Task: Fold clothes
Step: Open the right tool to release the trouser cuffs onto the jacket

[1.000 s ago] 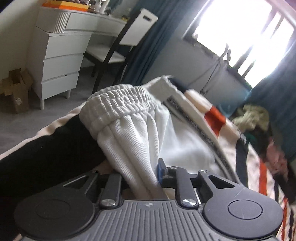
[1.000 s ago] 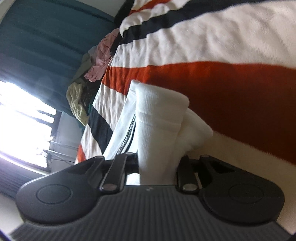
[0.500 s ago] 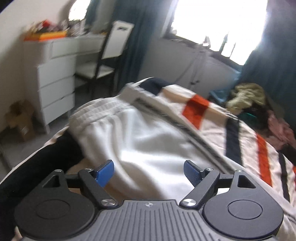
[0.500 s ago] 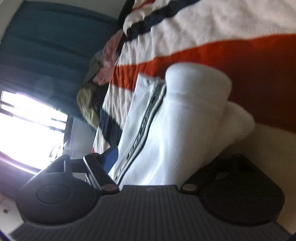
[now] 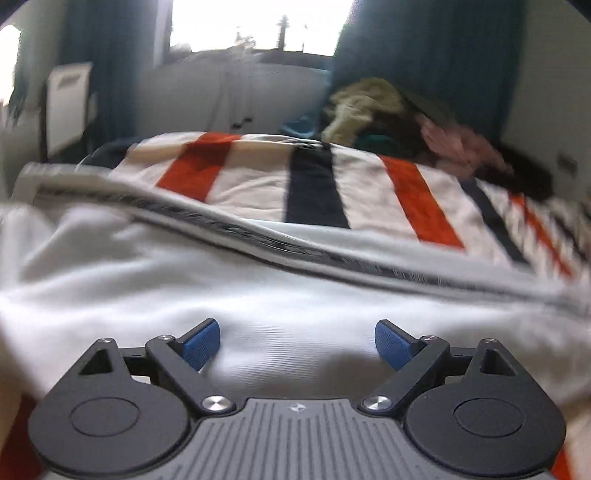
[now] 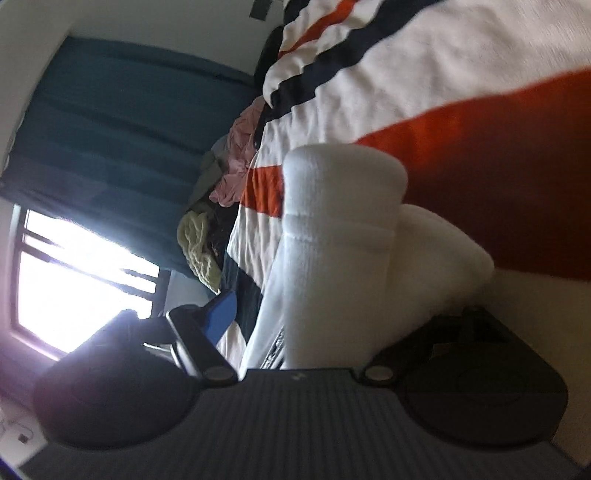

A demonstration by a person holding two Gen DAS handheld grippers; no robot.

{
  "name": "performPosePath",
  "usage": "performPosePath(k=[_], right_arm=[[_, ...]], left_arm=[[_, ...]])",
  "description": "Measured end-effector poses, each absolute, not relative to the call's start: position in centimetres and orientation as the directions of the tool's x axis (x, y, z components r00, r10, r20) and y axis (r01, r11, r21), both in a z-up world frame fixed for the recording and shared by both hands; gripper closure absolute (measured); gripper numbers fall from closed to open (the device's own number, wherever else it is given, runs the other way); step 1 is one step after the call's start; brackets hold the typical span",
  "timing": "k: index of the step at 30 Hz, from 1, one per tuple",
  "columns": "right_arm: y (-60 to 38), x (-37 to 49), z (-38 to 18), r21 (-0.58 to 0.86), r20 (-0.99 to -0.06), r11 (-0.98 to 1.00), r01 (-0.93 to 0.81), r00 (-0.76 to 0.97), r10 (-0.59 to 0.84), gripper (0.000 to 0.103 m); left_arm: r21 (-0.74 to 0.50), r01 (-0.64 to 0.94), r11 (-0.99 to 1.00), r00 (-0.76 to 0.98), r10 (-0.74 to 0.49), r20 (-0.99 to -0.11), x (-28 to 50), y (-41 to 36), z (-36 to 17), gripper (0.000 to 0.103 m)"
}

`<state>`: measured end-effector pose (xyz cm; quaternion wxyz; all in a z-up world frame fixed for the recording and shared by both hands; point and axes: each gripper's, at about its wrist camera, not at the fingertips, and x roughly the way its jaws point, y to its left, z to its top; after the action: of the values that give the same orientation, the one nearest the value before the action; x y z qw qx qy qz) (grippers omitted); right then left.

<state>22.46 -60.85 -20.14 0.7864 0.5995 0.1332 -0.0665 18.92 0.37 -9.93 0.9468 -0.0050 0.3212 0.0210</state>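
Observation:
White track pants (image 5: 221, 288) with a dark printed side stripe (image 5: 266, 240) lie spread on the striped bed cover (image 5: 325, 184). My left gripper (image 5: 297, 343) hovers just over the white cloth. Its jaws are opening wide and nothing sits between the blue pads (image 5: 201, 343). In the right wrist view a doubled ribbed cuff of the pants (image 6: 340, 229) rests on the bed cover (image 6: 480, 55). The cuff lies between the jaws of my right gripper (image 6: 340, 317), which is open. Its blue pad (image 6: 221, 314) stands clear of the cloth, and the other finger is hidden behind the cuff.
A heap of loose clothes (image 5: 388, 114) sits at the far end of the bed, also in the right wrist view as a clothes heap (image 6: 207, 251). Behind it are a bright window (image 5: 258, 26) and dark blue curtains (image 5: 424, 55). A white chair back (image 5: 68, 103) stands at the left.
Both grippers have opened and let go of the white pants. The left one has rolled level and swept sideways along the pants, which now lie flat. The right one has barely moved.

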Motion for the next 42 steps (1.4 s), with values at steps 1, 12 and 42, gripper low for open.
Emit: performPosePath(k=[1,12,42], right_arm=[[-60.9,22.8,-20.3,0.928,-0.284,0.269,0.259,0.957,0.054,0.025],[-62.0,24.9,-19.1,0.955,-0.157,0.262,0.137,0.986,0.055,0.023],[-46.0,24.0,-2.9,0.439,-0.173,0.863,0.249,0.966,-0.191,0.09]], left_arm=[[0.047,-0.031,0.998,0.797,0.054,-0.602,19.0,-0.4,-10.5,0.007],[0.085,-0.042,0.996,0.752,0.087,-0.654,19.3,-1.1,-12.7,0.005],[-0.032,-0.071,0.997,0.78,0.036,-0.625,19.6,3.2,-7.7,0.004]])
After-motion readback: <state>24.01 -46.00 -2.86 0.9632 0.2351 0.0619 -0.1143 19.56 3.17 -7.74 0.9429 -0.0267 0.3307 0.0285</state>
